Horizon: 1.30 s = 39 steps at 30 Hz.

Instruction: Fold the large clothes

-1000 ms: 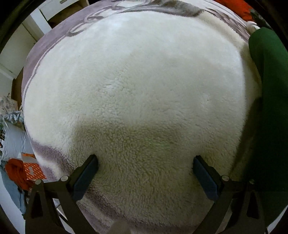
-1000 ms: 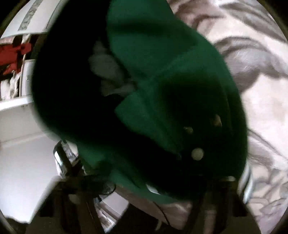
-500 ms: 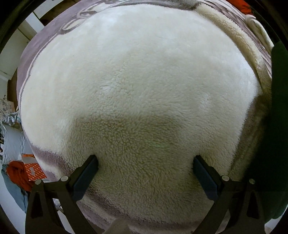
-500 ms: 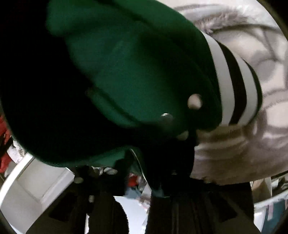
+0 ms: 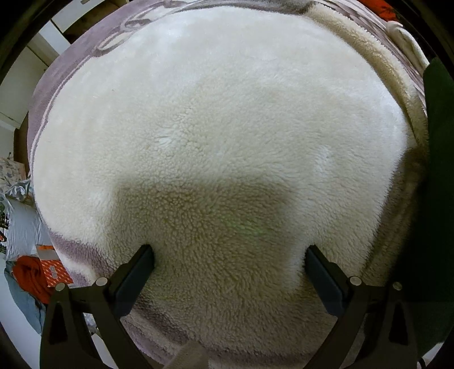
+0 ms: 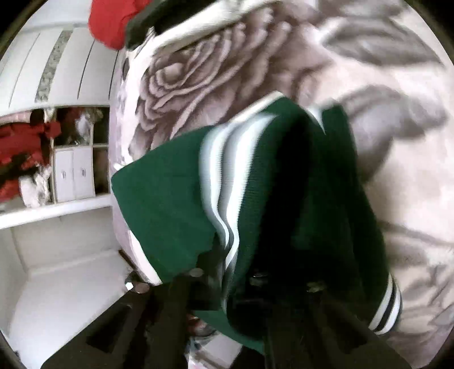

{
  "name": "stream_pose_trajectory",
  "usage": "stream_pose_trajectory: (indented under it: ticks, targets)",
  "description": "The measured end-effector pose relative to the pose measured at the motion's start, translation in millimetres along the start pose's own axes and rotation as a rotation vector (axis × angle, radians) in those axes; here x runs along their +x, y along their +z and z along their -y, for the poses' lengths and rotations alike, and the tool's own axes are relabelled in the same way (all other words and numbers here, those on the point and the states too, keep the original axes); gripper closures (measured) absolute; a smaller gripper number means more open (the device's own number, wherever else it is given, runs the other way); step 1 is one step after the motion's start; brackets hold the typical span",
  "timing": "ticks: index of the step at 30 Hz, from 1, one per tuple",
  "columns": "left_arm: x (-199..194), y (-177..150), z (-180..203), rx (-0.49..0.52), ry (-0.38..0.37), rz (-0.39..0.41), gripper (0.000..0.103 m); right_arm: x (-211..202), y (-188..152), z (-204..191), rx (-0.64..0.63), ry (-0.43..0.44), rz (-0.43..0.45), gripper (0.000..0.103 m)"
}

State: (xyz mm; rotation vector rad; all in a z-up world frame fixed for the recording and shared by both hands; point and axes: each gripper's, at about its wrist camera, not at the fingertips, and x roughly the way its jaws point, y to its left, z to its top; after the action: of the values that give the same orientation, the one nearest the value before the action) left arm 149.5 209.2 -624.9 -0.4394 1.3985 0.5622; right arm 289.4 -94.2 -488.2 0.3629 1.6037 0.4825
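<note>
Left tongs (image 5: 229,266) point straight down over a white fleece blanket (image 5: 215,136). Jaws wide apart, nothing between them; the two dark pads (image 5: 134,279) stand just above or on the pile, contact not certain. Their shadow falls on the fleece between them. The fleece lies on a bed cover (image 5: 51,93) of mauve-grey floral print, which shows as a band round the fleece's far and left edges.

Green jacket (image 5: 438,181) shows as a dark green strip at the right margin of the left wrist view, past the right edge of the fleece.

Right wrist view, blurred: the green jacket (image 6: 170,198) hangs bunched right in front of the camera, over the rose-printed bed cover (image 6: 193,73). White and dark striped ribbing (image 6: 224,176) runs down the middle of the bunch; a second striped cuff (image 6: 388,306) sits low right. Right tongs (image 6: 255,286) are mostly buried under the cloth. The jaws have just been closing and now stand nearly together, with jacket fabric apparently pinched between them, though the pads themselves are hidden.

Off the bed's left edge: white cupboard (image 6: 71,173) with red items (image 6: 20,144) on a shelf. A red cloth (image 6: 113,17) lies at the bed's far edge. On the floor beside the bed in the left wrist view, an orange garment (image 5: 31,272).
</note>
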Motion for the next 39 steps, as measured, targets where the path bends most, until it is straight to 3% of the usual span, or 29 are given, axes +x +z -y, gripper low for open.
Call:
stream_pose_trajectory:
  ticks: [2,4,6,9,10,12,14,15,16,20,22,23,25,26,27,31,34,36,39]
  targets:
    - [-1.5,4.4,-5.3,0.004,-0.004,0.001,0.0,-14.8,2.4,5.1,-0.049,-0.08,0.094,0.1]
    - [-3.7,6.6,-6.4,0.006,-0.008,0.005,0.0,-25.2,21.9,34.0,0.012,-0.142,0.128,0.1]
    - [-4.7,10.1,-9.9,0.005,-0.007,0.01,0.0,-19.2,36.9,65.4,0.083,-0.157,0.105,0.1]
    - [-13.8,11.8,-11.0,0.004,0.002,-0.017,0.0,14.3,43.3,84.0,0.058,-0.148,-0.072,0.1]
    - [-18.5,10.7,-10.3,0.006,0.004,-0.013,0.0,10.0,37.0,90.8,0.073,-0.12,-0.094,0.098]
    - [-41.4,14.4,-8.4,0.018,0.035,0.031,0.0,0.6,29.4,92.6,0.102,-0.01,-0.126,0.088]
    - [-60.8,17.8,-6.4,0.021,0.03,0.07,0.0,-16.0,19.5,98.6,0.117,0.024,-0.104,0.06]
    - [-72.4,20.2,-4.7,0.021,0.019,0.093,0.0,-26.4,10.8,105.5,0.129,0.029,-0.074,0.037]
    - [-82.3,22.8,-2.3,0.021,0.008,0.11,0.0,-31.5,2.5,114.3,0.153,0.033,-0.05,0.026]
    - [-114.3,36.7,20.0,0.051,-0.035,0.172,0.0,-30.2,-35.3,161.0,0.29,0.026,-0.065,0.026]
    - [-122.1,38.8,35.1,0.093,-0.035,0.197,0.0,-15.8,-47.3,177.3,0.358,0.087,-0.089,0.026]
    - [-126.0,41.0,46.8,0.126,-0.023,0.214,0.0,-8.1,-52.0,179.2,0.363,0.139,-0.085,0.026]
    - [-131.3,44.0,63.0,0.183,-0.005,0.24,0.0,-1.7,-54.5,168.3,0.305,0.124,-0.026,0.028]
    - [-134.0,44.2,73.4,0.216,-0.001,0.251,0.0,-5.4,-57.4,162.5,0.277,0.117,0.002,0.064]
    - [-136.4,45.8,80.1,0.24,-0.003,0.259,0.0,-7.5,-60.6,154.2,0.26,0.112,0.018,0.082]
    - [-145.0,45.2,102.8,0.291,-0.031,0.272,0.0,-52.6,-82.5,135.7,0.279,0.123,0.138,0.086]
    - [-146.9,48.2,118.9,0.321,-0.055,0.275,0.0,-84.0,-98.4,152.2,0.349,0.075,0.202,0.087]
    - [-139.6,49.9,130.3,0.352,-0.041,0.263,0.0,-62.8,-92.7,172.3,0.36,0.012,0.128,0.087]
    - [-121.0,51.4,144.2,0.404,0.015,0.231,0.0,-18.3,-88.6,193.1,0.396,0.081,-0.098,0.081]
